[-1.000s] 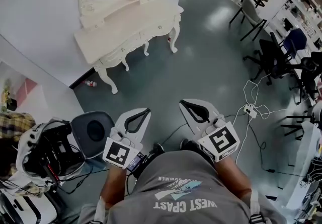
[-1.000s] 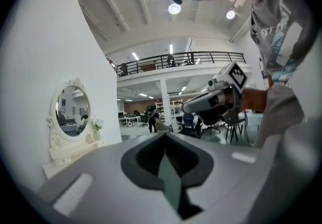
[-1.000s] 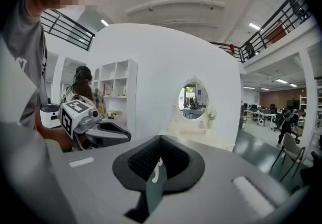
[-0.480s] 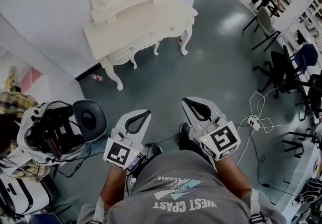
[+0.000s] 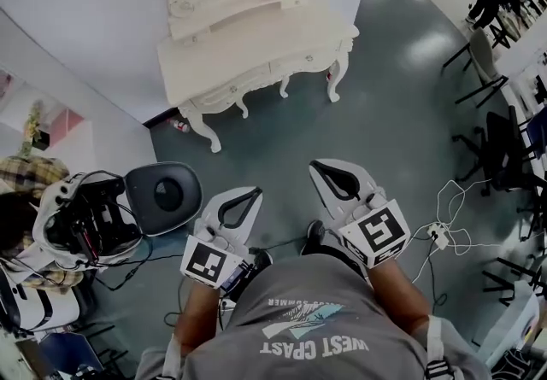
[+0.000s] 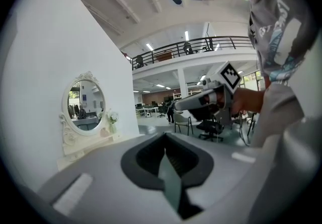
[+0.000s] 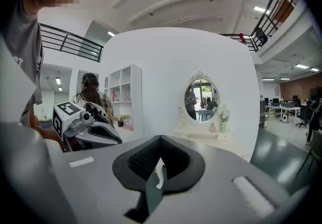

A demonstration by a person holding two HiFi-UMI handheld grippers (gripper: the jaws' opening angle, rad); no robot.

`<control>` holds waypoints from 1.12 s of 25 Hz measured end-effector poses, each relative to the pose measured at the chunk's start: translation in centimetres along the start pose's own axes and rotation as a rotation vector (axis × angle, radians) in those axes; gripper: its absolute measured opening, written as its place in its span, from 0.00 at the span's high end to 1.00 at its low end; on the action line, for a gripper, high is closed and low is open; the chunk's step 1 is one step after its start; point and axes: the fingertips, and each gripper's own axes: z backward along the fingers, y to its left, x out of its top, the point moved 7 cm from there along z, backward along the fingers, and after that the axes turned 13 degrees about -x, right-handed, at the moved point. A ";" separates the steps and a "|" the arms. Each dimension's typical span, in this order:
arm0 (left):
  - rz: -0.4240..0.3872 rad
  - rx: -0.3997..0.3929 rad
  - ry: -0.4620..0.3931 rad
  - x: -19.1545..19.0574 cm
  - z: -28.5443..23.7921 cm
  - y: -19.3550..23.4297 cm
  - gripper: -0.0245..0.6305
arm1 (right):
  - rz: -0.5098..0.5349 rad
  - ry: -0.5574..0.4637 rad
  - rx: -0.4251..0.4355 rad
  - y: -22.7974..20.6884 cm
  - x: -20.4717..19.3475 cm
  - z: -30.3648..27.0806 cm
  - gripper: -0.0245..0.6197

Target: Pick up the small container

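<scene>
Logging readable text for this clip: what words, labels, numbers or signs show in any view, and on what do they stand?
"WEST COAST": large print on the person's grey shirt, head view; folds distort the second word.
Smaller line above it on the same print: looks like "SUMMER", partly hidden, not certain.
The left cube and right cube carry black-and-white square patterns only, no letters.
Nothing else can be read; everything further off is too small.

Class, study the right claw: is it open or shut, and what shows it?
Shut. In the right gripper view the right claw has its jaws pressed together along one thin line, with nothing between them.
</scene>
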 end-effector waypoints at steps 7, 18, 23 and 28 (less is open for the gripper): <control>0.017 0.089 0.038 1.9 -5.3 0.3 0.96 | -0.026 -0.025 0.091 -6.1 -0.1 -2.1 0.96; -0.002 0.112 0.083 4.1 -9.6 -0.5 0.96 | -0.072 -0.056 0.118 -11.2 -0.4 -2.1 0.96; 0.005 0.068 0.086 3.8 -10.8 1.2 0.96 | -0.085 -0.037 0.076 -12.2 -0.9 -2.8 0.96; -0.012 -0.041 0.052 3.4 -12.7 4.9 0.96 | -0.085 -0.014 -0.029 -13.3 -0.5 -4.8 0.96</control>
